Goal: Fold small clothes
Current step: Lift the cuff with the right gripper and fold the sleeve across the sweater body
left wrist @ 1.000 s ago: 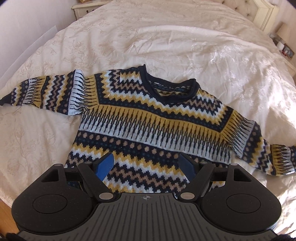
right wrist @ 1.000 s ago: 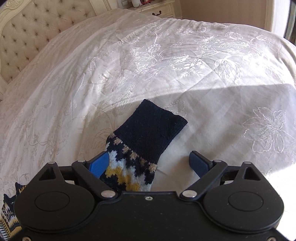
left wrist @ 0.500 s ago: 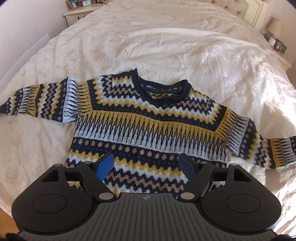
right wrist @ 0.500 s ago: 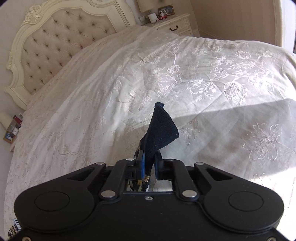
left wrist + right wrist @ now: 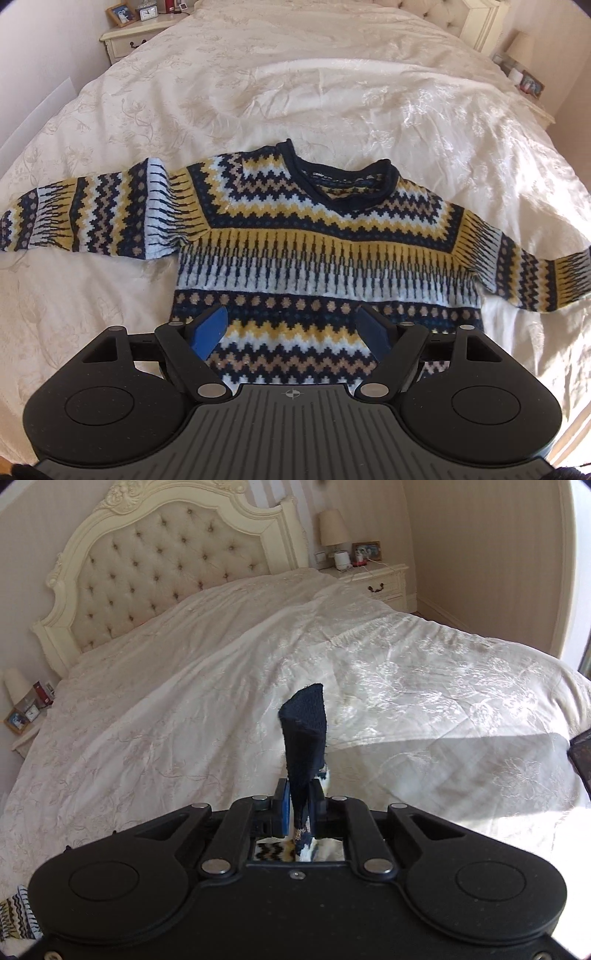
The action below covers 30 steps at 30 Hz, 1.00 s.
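A small knitted sweater (image 5: 317,254) in navy, yellow, white and tan zigzags lies face up on the bed, collar away from me, its left sleeve (image 5: 85,218) stretched out flat. My left gripper (image 5: 291,328) hangs open above the hem, nothing between its blue pads. In the right wrist view my right gripper (image 5: 298,808) is shut on the navy cuff (image 5: 304,731) of the right sleeve, which sticks up from between the fingers. The right sleeve (image 5: 535,280) runs off the left wrist view's right edge, lifted at its end.
The cream embroidered bedspread (image 5: 184,716) covers the whole bed. A tufted headboard (image 5: 166,565) stands at the far end, with a nightstand (image 5: 380,581) bearing a lamp on one side and another nightstand (image 5: 136,33) with frames on the other.
My right gripper went from open around the cuff to shut on it and has lifted it off the bed. The left gripper has drawn back and up, staying open.
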Available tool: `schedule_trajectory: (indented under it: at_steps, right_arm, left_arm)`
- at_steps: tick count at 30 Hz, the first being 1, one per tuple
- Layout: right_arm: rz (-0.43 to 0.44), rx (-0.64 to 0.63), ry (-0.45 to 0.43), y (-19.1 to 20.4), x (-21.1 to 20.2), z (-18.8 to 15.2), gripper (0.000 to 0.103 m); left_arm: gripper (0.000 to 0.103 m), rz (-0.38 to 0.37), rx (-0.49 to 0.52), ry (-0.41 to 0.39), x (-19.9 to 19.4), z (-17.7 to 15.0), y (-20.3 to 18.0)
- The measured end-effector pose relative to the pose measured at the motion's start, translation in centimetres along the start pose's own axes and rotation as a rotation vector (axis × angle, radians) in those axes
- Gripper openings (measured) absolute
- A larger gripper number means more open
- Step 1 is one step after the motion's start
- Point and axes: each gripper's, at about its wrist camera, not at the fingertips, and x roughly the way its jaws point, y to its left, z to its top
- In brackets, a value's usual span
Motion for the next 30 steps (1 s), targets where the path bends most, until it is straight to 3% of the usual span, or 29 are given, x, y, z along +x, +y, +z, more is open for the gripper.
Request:
schedule_trajectory:
  at_steps: [9,14,15,17,19,20,21,22,23,25,30]
  right_arm:
    - [0.277,-0.18,0.073,18.1,4.6,-3.7,0.018]
    - [0.38,-0.214,0.148,24.3,5.8,-8.4,0.025]
    - [0.377,-0.224,0.159,25.1,5.7,-9.3,0.027]
    - [0.347,-0.263,0.144,26.5,4.7,-10.8,0.049]
    - [0.331,-0.306,0.063,27.1,2.8,-11.7,0.054]
    - [0.319,-0.326,0.014,27.4,1.7,-12.0,0.062]
    - [0.308,-0.343,-0.035,27.4,0.7,-12.2,0.071]
    - [0.294,-0.359,-0.092,27.4,-0.3,-12.4,0.095]
    - [0.28,-0.374,-0.159,27.1,-1.4,-12.5,0.101]
    - [0.25,-0.421,-0.232,26.6,-2.4,-12.4,0.102]
    - [0.07,-0.501,-0.211,25.1,-0.2,-11.8,0.102]
  left_arm:
    - [0.076,-0.021,-0.045,0.028,-0.1,-0.1,8.1]
    - [0.075,-0.028,-0.04,0.025,0.0,0.0,10.9]
    - [0.075,-0.027,-0.04,0.019,-0.1,0.1,11.3]
    - [0.075,-0.028,-0.041,0.003,-0.2,0.3,11.7]
    - [0.072,-0.036,-0.034,-0.021,-0.4,0.5,11.8]
    - [0.069,-0.036,-0.025,-0.041,-0.6,0.7,11.6]
    - [0.069,-0.027,-0.013,-0.06,-0.7,0.8,11.3]
    - [0.069,-0.014,0.0,-0.078,-0.9,1.0,10.9]
    - [0.069,-0.008,0.013,-0.094,-1.0,1.1,10.4]
    - [0.069,-0.006,0.025,-0.114,-1.1,1.4,9.4]
    - [0.069,-0.031,0.012,-0.105,-0.5,2.0,6.3]
